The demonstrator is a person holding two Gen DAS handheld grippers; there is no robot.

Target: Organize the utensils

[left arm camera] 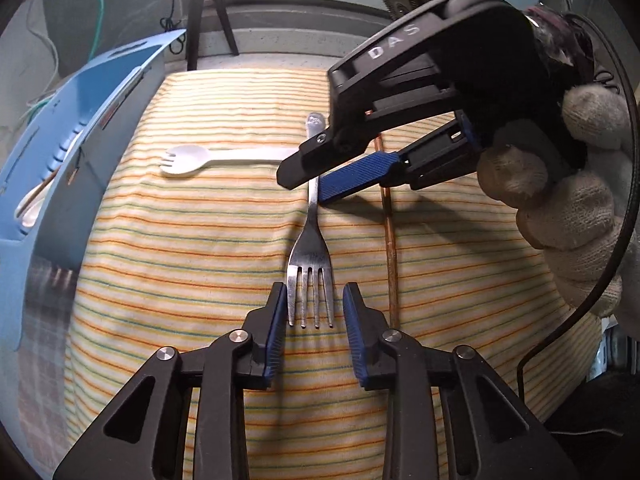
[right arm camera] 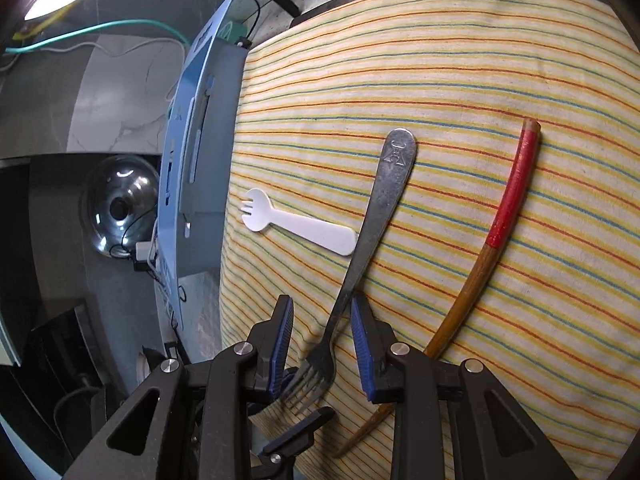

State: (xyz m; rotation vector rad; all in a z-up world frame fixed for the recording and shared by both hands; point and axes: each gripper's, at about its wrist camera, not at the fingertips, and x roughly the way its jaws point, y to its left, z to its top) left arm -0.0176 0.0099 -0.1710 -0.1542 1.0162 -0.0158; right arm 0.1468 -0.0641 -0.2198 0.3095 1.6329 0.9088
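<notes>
A steel fork (left arm camera: 310,256) lies on the striped cloth (left arm camera: 200,280), tines toward the left wrist camera. My left gripper (left arm camera: 316,316) straddles the tines. Its left pad is at the fork's edge and a thin gap shows at the right pad, so it is open. My right gripper (left arm camera: 312,188), in a gloved hand (left arm camera: 560,200), comes in from the right across the fork's handle. In the right wrist view the fork (right arm camera: 384,200) runs between the right gripper's (right arm camera: 322,332) fingers, close to the right one with room on the left. A white plastic spork (left arm camera: 188,160) and a red-tipped chopstick (right arm camera: 508,208) lie beside it.
A blue utensil holder (left arm camera: 80,120) stands along the cloth's left edge with a pale spoon (left arm camera: 32,208) in a slot. The holder (right arm camera: 200,140) has a shiny metal bowl (right arm camera: 120,204) and cables beyond it. A tripod (left arm camera: 208,12) stands behind the table.
</notes>
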